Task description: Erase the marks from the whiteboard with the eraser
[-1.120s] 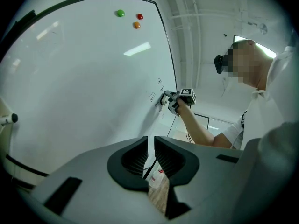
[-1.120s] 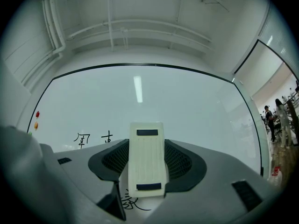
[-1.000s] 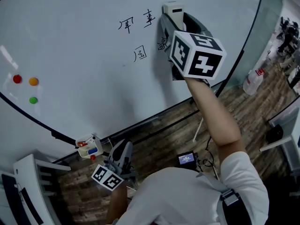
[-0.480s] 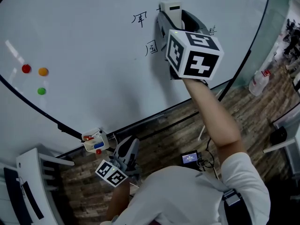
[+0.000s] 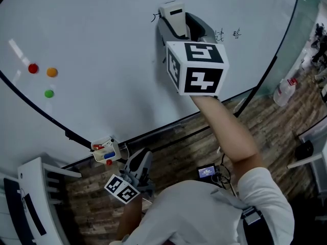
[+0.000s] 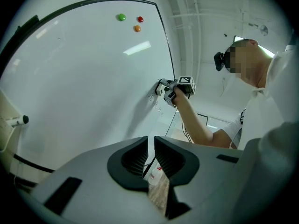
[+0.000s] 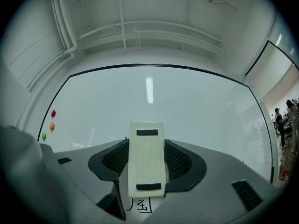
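My right gripper [image 5: 179, 26] is shut on a cream eraser [image 5: 172, 13] and holds it against the whiteboard [image 5: 92, 40]. A short black stroke [image 5: 155, 17] shows just left of the eraser, and small written marks [image 5: 219, 34] lie to its right. In the right gripper view the eraser [image 7: 148, 157] fills the gap of the right gripper [image 7: 148, 164], with a written character [image 7: 142, 205] just below it. My left gripper [image 5: 137, 168] hangs low, away from the board. Its jaws in the left gripper view [image 6: 151, 154] stand almost together with nothing between them.
Red [image 5: 33, 68], orange [image 5: 51, 72] and green [image 5: 49, 93] magnets sit at the board's left. A small marker box [image 5: 104, 151] hangs on the board's lower edge. A white chair [image 5: 36, 198] stands bottom left, a plastic bottle [image 5: 284, 92] right, and a small screen [image 5: 207, 172] on the wood floor.
The right gripper has carried the eraser leftward over the written characters. Fewer of them now show to its left, and small marks have come into view on its right. The left gripper stayed low.
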`<state>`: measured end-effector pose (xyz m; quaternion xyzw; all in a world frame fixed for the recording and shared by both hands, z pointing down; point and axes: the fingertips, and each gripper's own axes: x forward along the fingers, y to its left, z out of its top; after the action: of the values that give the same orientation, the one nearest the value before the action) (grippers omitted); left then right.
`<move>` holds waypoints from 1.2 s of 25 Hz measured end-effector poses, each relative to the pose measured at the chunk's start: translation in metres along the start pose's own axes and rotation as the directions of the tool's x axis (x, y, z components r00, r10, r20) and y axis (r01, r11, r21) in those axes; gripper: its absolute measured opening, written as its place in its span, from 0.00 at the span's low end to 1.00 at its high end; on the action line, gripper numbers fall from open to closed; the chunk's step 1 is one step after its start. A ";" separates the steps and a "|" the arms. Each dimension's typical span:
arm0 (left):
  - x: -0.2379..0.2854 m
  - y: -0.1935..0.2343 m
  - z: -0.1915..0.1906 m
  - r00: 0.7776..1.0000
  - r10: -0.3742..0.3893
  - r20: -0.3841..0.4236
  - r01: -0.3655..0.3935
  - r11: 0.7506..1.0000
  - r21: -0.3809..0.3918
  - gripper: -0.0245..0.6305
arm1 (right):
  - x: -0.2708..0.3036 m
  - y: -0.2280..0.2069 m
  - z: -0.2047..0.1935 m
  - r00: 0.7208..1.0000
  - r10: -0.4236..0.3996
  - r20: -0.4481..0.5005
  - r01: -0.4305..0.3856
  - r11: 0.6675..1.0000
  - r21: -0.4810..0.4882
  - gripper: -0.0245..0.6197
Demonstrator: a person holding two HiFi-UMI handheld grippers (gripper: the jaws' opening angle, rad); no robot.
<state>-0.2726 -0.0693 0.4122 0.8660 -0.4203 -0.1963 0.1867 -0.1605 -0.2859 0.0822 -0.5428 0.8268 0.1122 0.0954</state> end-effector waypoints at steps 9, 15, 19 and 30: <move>-0.007 -0.003 -0.002 1.000 0.014 0.012 -0.014 1.000 -0.006 0.09 | -0.002 0.040 -0.006 0.996 0.082 -0.021 -0.083 0.996 -0.039 0.43; -0.014 -0.004 -0.008 0.999 0.038 0.006 -0.038 0.999 -0.018 0.09 | -0.004 0.061 -0.009 0.992 0.125 -0.016 -0.125 0.991 -0.042 0.43; -0.021 -0.004 -0.010 0.998 0.059 0.003 -0.058 0.998 -0.022 0.09 | -0.005 0.074 -0.013 0.986 0.164 -0.021 -0.165 0.986 -0.023 0.43; -0.035 -0.007 -0.010 0.990 0.138 0.029 -0.138 0.990 -0.006 0.09 | -0.016 0.130 -0.030 0.926 0.376 -0.048 -0.374 0.927 0.037 0.43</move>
<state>-0.2827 -0.0354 0.4238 0.8316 -0.4813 -0.1963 0.1954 -0.2748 -0.2305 0.1258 -0.3764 0.9190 0.1025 0.0572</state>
